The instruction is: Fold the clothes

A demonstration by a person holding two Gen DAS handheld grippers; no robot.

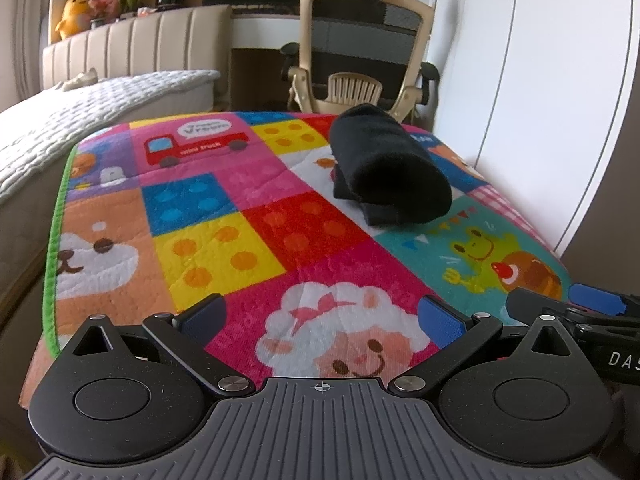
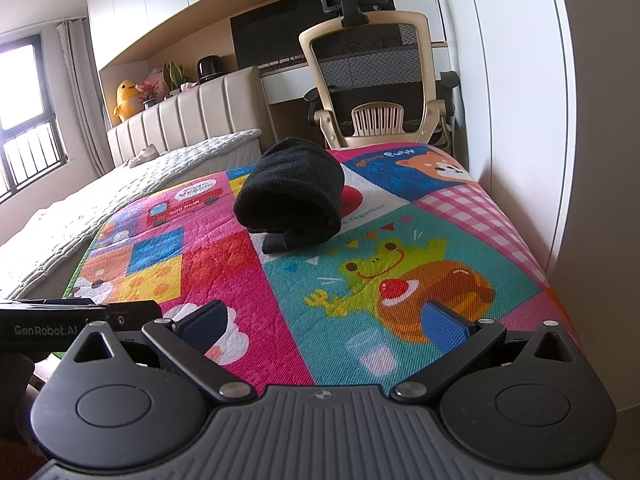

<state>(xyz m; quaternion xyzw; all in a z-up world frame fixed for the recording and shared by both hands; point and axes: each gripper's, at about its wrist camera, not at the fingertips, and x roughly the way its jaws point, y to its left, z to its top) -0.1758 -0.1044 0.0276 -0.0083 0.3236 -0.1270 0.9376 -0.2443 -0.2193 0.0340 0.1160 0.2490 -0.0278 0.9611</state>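
**A:** What have you got on the feeds, biggest things first?

**B:** I see a bed (image 2: 80, 204) with a white quilted cover running along the left, and close beside it the surface I'm working over, covered by a bright cartoon mat (image 1: 304, 232) with a truck, a dog, a sheep and a frog printed on it. Past the far edge of the mat stands a beige office chair (image 2: 372, 80) with a mesh back, tucked against a white desk. On my right there's a white wardrobe wall (image 2: 520, 120).

**A:** And the clothing?

**B:** One black garment (image 1: 388, 168), already bundled into a thick roll with a flatter folded part underneath. It lies on the far right part of the mat, on a white patch near the frog panel. Nothing touches it.

**A:** Where are your claws?

**B:** Both hang over the near edge of the mat, well apart from the garment. My left gripper (image 1: 322, 316) sits above the sheep, jaws spread wide, nothing between the blue pads. My right gripper (image 2: 326, 322) is over the frog panel, also spread wide and empty. From the left camera I can see the right one just beside it at the frame's right edge.

**A:** Anything small?

**B:** A yellow plush duck (image 2: 125, 98) on the shelf behind the headboard, next to a potted plant.
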